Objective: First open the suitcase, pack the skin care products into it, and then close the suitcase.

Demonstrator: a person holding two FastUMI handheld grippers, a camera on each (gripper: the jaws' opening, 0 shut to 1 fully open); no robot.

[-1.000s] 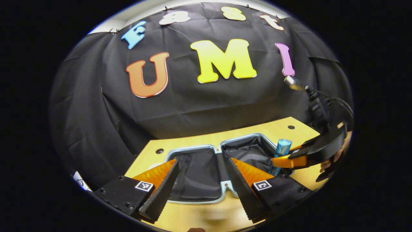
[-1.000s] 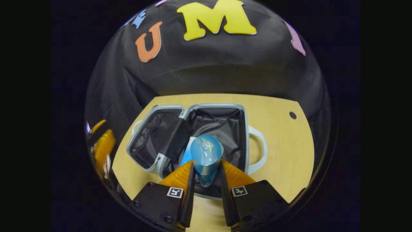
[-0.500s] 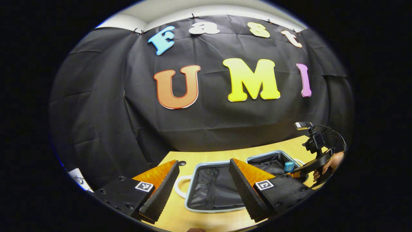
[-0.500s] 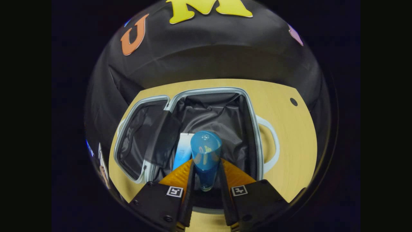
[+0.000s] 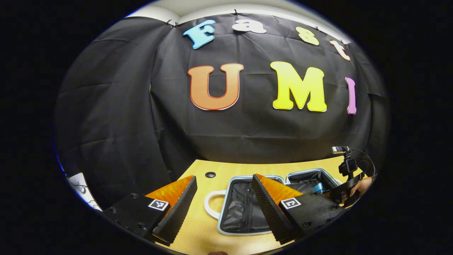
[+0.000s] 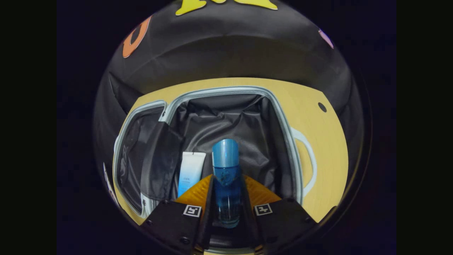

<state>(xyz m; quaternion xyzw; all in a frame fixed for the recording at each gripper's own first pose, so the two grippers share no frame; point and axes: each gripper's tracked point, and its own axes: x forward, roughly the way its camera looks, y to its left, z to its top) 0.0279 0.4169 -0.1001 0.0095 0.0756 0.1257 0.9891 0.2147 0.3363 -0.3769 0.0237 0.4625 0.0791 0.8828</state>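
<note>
The suitcase (image 6: pixel 283 117) lies open on the wooden table, its dark lining showing in both halves. My right gripper (image 6: pixel 226 193) is shut on a blue bottle (image 6: pixel 225 166), which lies low inside the right half. A white and blue tube (image 6: pixel 189 170) rests in the lining just left of the bottle. In the left gripper view, my left gripper (image 5: pixel 221 198) stands open above the table with nothing between its fingers, over the suitcase's (image 5: pixel 226 184) left half. Farther right there, the other gripper (image 5: pixel 341 189) and a hand reach into the case with the blue bottle (image 5: pixel 318 187).
The wooden table (image 6: pixel 329 141) extends right of the suitcase, with a small round hole (image 6: pixel 322 107) near its far corner. A white carry handle (image 5: pixel 212 207) sticks out from the case's left side. The black cloth wall stands close behind the table.
My right gripper has lowered and tilted the blue bottle down into the suitcase beside the tube. My left gripper has swung away to the left, with the case shifting right in its view.
</note>
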